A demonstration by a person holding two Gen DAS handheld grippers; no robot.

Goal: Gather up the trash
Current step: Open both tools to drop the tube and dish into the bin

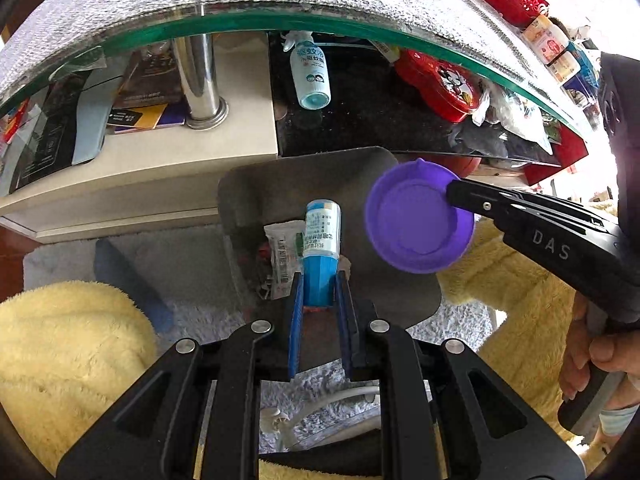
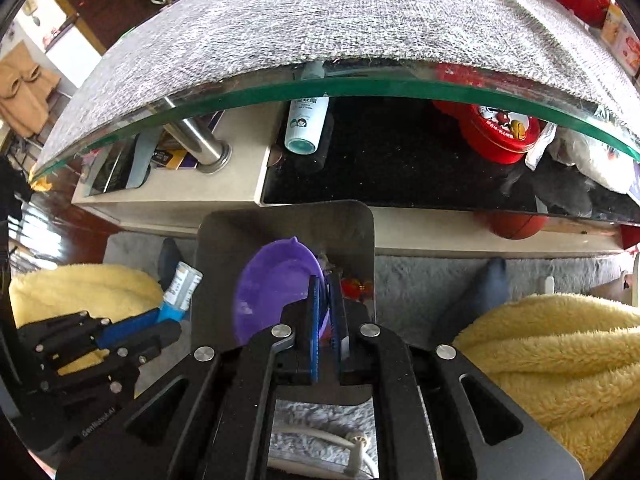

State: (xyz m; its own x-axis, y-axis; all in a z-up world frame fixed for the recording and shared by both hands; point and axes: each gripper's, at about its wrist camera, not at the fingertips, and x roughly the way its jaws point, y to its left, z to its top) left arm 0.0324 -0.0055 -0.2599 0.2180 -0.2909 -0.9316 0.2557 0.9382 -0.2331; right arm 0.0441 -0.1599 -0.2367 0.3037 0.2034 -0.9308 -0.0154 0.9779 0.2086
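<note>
Here, blue-capped labelled bottle (image 1: 321, 248) (purple lid (image 1: 416, 216) alongside)

**Count of things in view**

Two grippers: the left gripper (image 1: 318, 280) and the right gripper (image 2: 325, 300). Two bottles: one small bottle (image 1: 322, 236) with a blue cap, and one spray bottle (image 1: 310, 74) lying on the shelf under the glass. One purple lid (image 1: 416, 220). One metal bin (image 1: 280, 184). One white wrapper (image 1: 282, 256) inside it. One red tin (image 1: 440, 84). One basketball (image 2: 516, 226). One chrome table leg (image 1: 200, 80). One glass tabletop (image 1: 240, 26).
</note>
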